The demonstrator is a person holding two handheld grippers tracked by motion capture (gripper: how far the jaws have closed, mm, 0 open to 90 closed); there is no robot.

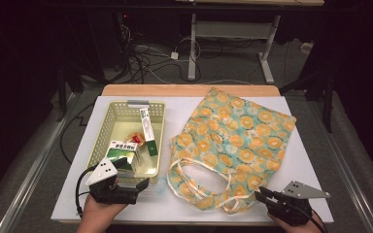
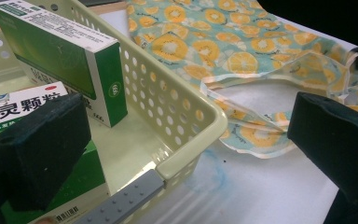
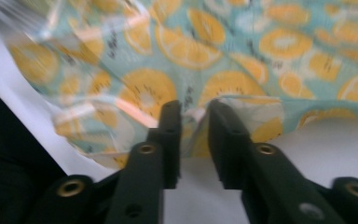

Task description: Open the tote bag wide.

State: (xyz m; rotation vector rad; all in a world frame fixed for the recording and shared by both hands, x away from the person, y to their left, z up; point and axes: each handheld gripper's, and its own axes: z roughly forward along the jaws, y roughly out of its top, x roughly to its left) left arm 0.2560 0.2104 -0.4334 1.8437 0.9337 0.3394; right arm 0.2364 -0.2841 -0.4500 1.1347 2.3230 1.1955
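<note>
Bag (image 1: pixel 235 141), one, of teal cloth printed with orange slices, lies flat on the white tabletop (image 1: pixel 311 155) in the centre and right of the high view. Its two pale handles (image 1: pixel 209 170) loop toward the lower edge of the frame, one over the other.

Basket (image 1: pixel 108 121), one, cream and perforated, with a grey handle at its far rim, sits left of the bag, just beside it. Inside: two green-and-white boxes. The long thin box (image 1: pixel 147 130) leans along the right wall; the larger box (image 1: pixel 125 151) rests at the near end. Between them lies one small wrapped item with red on it, too small to identify.

Left gripper (image 1: pixel 143 187), lower left of the high view, is held in one hand (image 1: pixel 97 213) at the basket's near rim. In the left gripper view its fingers (image 2: pixel 37 154) stand wide and released, straddling the basket's near corner, one over the larger box inside, the other outside above the tabletop. Nothing is pinched.

Right gripper (image 1: pixel 261 195), lower right of the high view, points at the bag's near hem. In the right gripper view its fingers (image 3: pixel 170 140) stand narrowly apart with a fold of the bag's edge at their tips. The view is blurred; I cannot tell whether the pads press the cloth.
</note>
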